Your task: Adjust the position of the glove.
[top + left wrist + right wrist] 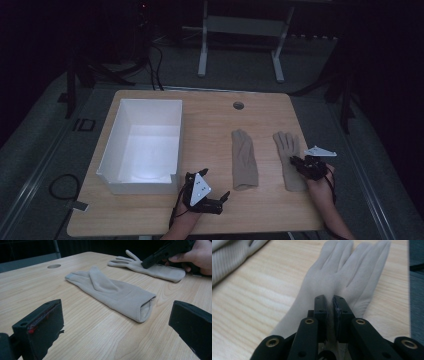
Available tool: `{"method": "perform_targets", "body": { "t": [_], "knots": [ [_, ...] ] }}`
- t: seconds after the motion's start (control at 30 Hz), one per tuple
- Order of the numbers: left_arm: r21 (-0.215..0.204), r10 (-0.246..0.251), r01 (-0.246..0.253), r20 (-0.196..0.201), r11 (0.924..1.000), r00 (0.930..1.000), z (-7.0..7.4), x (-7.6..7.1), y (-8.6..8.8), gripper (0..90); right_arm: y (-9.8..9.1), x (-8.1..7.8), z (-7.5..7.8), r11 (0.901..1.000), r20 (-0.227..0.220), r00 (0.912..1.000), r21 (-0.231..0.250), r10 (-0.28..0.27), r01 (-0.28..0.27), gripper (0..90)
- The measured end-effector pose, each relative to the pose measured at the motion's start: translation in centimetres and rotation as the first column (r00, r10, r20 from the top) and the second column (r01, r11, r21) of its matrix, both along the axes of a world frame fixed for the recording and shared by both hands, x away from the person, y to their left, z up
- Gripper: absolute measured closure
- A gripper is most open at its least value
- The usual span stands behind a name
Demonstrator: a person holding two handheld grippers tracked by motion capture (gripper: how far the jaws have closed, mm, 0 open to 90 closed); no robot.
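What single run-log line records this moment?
right gripper: shut on right glove | left gripper: open, facing left glove | white box: empty

The room was dim and its edges black; light pooled in the white box. The near glove looked soft and blurred.

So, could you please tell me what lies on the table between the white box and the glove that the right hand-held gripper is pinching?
In the high view, the second beige glove lies flat there, with bare wood on either side.
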State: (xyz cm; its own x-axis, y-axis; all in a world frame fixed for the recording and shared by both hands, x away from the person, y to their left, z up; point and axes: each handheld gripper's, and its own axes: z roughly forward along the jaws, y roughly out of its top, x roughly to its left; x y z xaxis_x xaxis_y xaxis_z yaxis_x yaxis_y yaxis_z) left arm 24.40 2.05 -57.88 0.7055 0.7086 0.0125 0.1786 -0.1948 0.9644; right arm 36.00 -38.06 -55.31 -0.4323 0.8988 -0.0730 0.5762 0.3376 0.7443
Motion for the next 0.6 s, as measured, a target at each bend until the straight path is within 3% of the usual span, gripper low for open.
{"method": "perform_targets", "body": {
  "t": [0.1,0.3,0.47,0.6],
  "knots": [
    [0.001,-0.001,0.001,0.001,1.0000,1.0000,0.0,0.0,0.0,0.1,0.3,-0.1,1.3,0.9966,0.013,0.9982,0.060,-0.058,0.057,82.9],
    [0.003,-0.001,0.001,0.001,1.0000,1.0000,0.0,0.0,0.0,0.1,1.9,-0.3,6.0,0.9841,0.074,0.9916,0.151,-0.106,0.094,82.9],
    [0.002,-0.001,0.001,0.000,1.0000,1.0000,0.0,0.0,0.0,0.1,5.0,-0.7,9.3,0.9834,0.143,0.9840,0.161,-0.106,0.083,82.9],
    [0.004,-0.002,0.002,0.003,1.0000,1.0000,0.0,0.0,0.0,0.1,7.9,-0.7,10.5,0.9809,0.157,0.9826,0.181,-0.100,0.071,82.9]
  ]
}}
